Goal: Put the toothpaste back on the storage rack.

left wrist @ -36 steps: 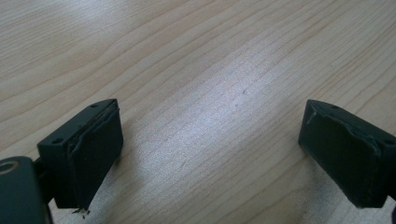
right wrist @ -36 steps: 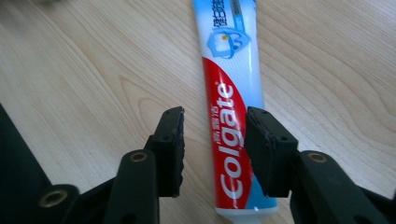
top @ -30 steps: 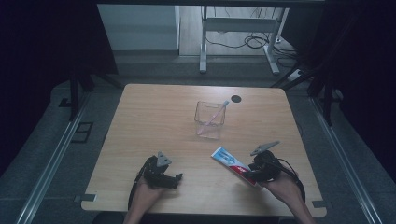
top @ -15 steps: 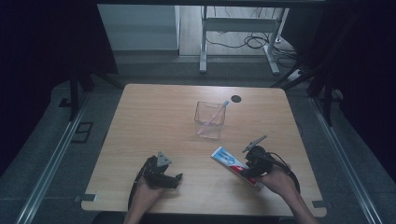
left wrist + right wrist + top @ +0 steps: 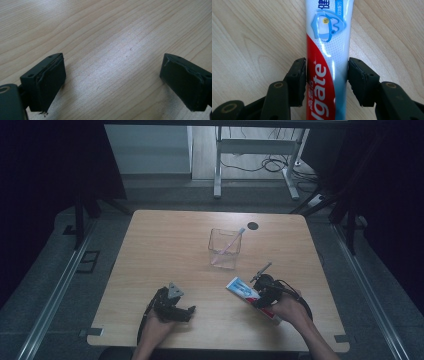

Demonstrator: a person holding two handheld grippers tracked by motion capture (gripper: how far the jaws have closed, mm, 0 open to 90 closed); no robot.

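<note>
Right claw (image 5: pixel 327 75) pinches the toothpaste tube (image 5: pixel 328 50) lying at five o'clock on the tabletop (image 5: pixel 165 245); left claw (image 5: pixel 112 82) spread wide over bare wood

A red, white and blue toothpaste tube (image 5: pixel 328 62) lies flat on the wooden table (image 5: pixel 165 245), near its front right edge and angled diagonally. Blue lettering marks its white end and white lettering its red part, both seen in the right gripper view.
</note>
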